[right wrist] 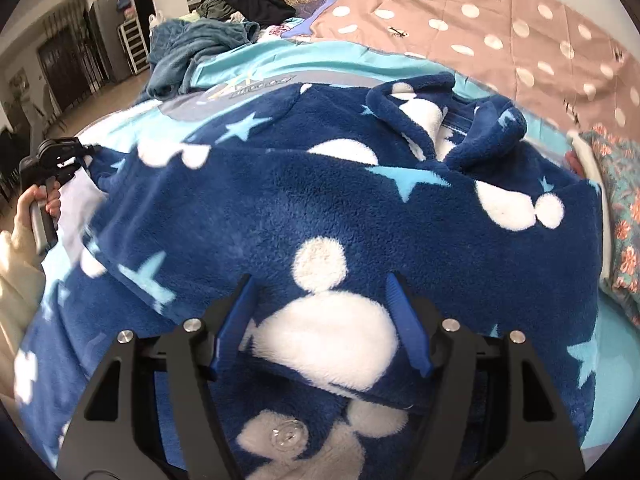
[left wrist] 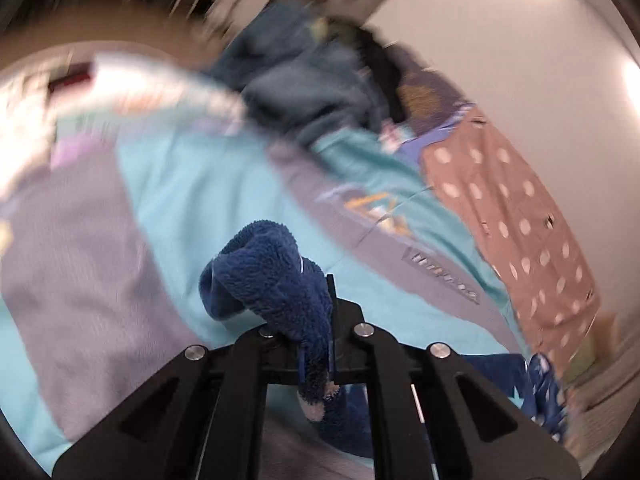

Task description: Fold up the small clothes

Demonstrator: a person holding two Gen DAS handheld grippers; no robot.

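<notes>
Blue fleece top (right wrist: 320, 200) with white shapes and stars lies spread on a bed (right wrist: 616, 364). Right gripper (right wrist: 320, 320) hovers released above it; left gripper (left wrist: 316, 320) pinches its edge. Bedding lettering is unreadable.

I'm working over a bed with a light blue and grey quilt (right wrist: 332, 58), and there's a dusty-pink sheet with white dots (right wrist: 480, 24) on the far side. A rumpled teal blanket (right wrist: 188, 52) and a heap of dark clothes (right wrist: 244, 0) sit near the far end. A floral pillow (right wrist: 622, 216) is off to the right. Past the bed there's a brownish floor (right wrist: 100, 100), a white rack (right wrist: 134, 42), dark doors (right wrist: 64, 60) and a plain pale wall (left wrist: 500, 52) with bright light glare.
</notes>
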